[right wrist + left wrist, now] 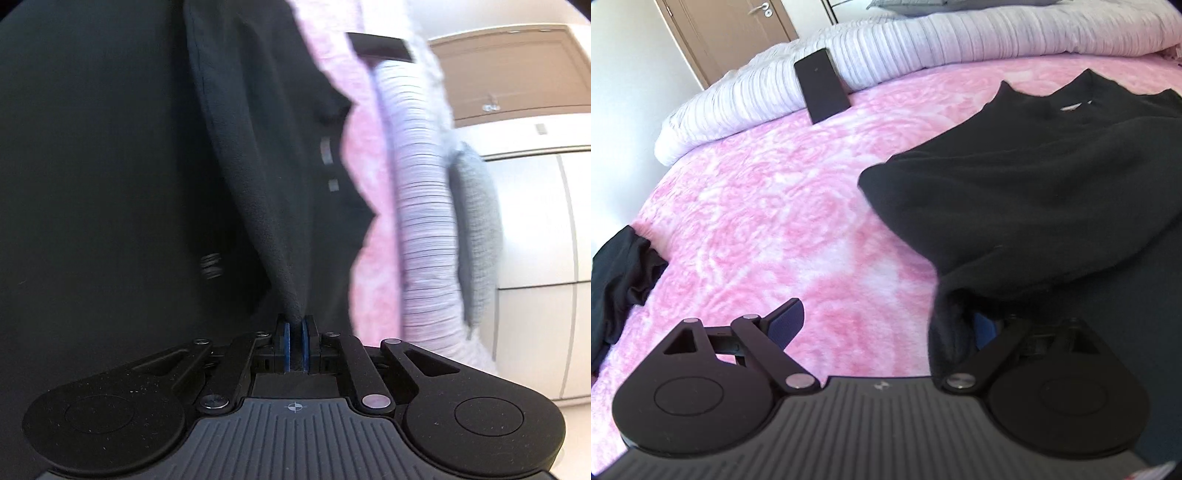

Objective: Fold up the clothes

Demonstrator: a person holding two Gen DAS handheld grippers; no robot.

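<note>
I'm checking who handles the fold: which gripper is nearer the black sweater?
Right. The right gripper has its jaws shut on a fold of the black sweater. The left gripper is open at the sweater's near edge, fabric draped over one finger.

— Inspector: Position of the garment [1027,192]?

— Assistant: On the bedspread [768,206], right of centre in the left wrist view, collar end towards the rolled duvet [886,55] behind it.

— Inspector: Other items?

— Assistant: A flat phone-like slab [822,86] leans on the duvet, left of the garment. A second crumpled cloth [617,280] lies at the bedspread's left edge (well apart from the garment). A cushion [476,232] sits beyond the duvet.
</note>
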